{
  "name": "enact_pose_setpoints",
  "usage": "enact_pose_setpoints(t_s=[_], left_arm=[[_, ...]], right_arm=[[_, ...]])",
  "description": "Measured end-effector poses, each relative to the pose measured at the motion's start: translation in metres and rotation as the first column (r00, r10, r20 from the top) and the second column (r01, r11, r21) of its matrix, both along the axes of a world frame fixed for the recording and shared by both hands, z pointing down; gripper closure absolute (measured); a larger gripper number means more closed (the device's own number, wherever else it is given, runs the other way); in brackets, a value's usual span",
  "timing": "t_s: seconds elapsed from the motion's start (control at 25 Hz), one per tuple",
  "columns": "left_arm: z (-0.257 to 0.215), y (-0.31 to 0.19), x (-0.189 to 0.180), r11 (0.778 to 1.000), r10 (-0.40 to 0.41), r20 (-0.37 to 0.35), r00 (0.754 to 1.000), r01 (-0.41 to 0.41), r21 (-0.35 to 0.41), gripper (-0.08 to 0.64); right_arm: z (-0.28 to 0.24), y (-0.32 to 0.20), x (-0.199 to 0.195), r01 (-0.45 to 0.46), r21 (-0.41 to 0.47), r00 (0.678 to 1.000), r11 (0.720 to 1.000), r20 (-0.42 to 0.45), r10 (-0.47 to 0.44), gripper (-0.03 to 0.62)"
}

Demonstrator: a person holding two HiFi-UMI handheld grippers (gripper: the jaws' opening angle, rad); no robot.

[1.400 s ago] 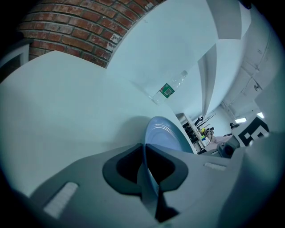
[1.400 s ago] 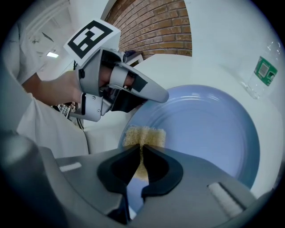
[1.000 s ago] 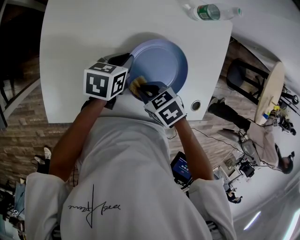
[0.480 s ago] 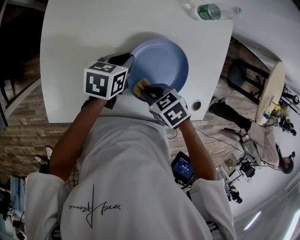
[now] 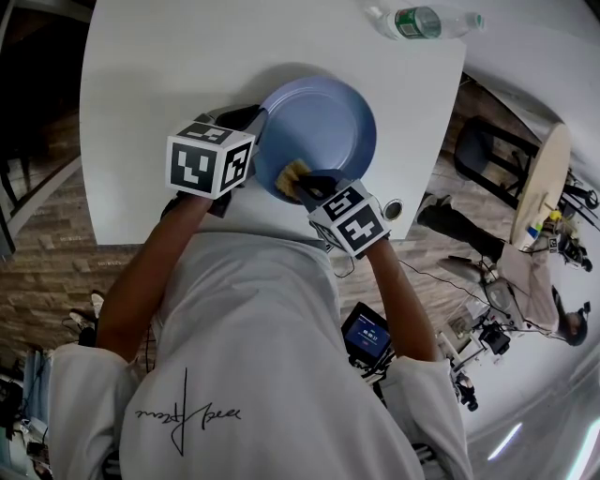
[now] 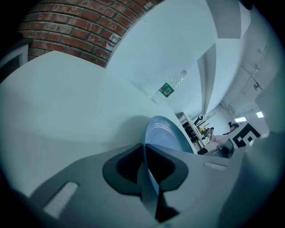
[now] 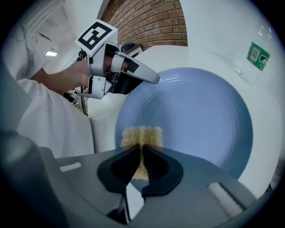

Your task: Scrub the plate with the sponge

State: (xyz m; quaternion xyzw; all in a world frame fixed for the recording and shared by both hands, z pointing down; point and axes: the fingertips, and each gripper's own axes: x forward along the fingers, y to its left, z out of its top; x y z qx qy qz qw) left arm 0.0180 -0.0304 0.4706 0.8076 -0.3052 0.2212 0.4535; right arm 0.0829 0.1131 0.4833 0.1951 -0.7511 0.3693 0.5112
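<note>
A blue plate [image 5: 319, 122] lies on the white table [image 5: 169, 84]. My left gripper [image 5: 251, 120] is shut on the plate's left rim; in the left gripper view the rim [image 6: 149, 171] runs edge-on between the jaws. My right gripper [image 5: 302, 178] is shut on a yellow sponge [image 5: 292, 172], which rests on the near part of the plate. In the right gripper view the sponge [image 7: 141, 136] sticks out past the jaws onto the plate [image 7: 196, 116], and the left gripper [image 7: 153, 79] holds the rim at the upper left.
A clear plastic bottle with a green label [image 5: 422, 22] lies at the table's far right corner, also the bottle [image 7: 256, 55] in the right gripper view. A round cable hole [image 5: 392, 210] sits near the front right edge. Stools and people stand beyond the table's right side.
My right gripper has slid the sponge to the right along the near part of the plate. The left gripper has kept its hold on the rim.
</note>
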Motion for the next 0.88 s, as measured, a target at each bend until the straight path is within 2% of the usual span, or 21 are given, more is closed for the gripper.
enact_pose_setpoints(t_s=[0.36,0.6,0.88], left_arm=[[-0.001,0.001,0.001,0.999,0.027,0.029,0.999,-0.028,0.03,0.526],[0.0,0.002,-0.001,0.999,0.023,0.027,0.999,-0.024,0.025,0.525],[0.0,0.002,-0.002,1.0,0.018,0.024,1.0,-0.018,0.021,0.525]], right_arm=[[-0.001,0.001,0.012,0.013,-0.01,1.0,1.0,-0.019,-0.013,0.561],[0.0,-0.001,0.026,0.033,0.01,0.997,0.999,-0.065,-0.032,0.561],[0.001,-0.005,0.037,0.013,0.018,0.996,1.0,-0.088,-0.012,0.56]])
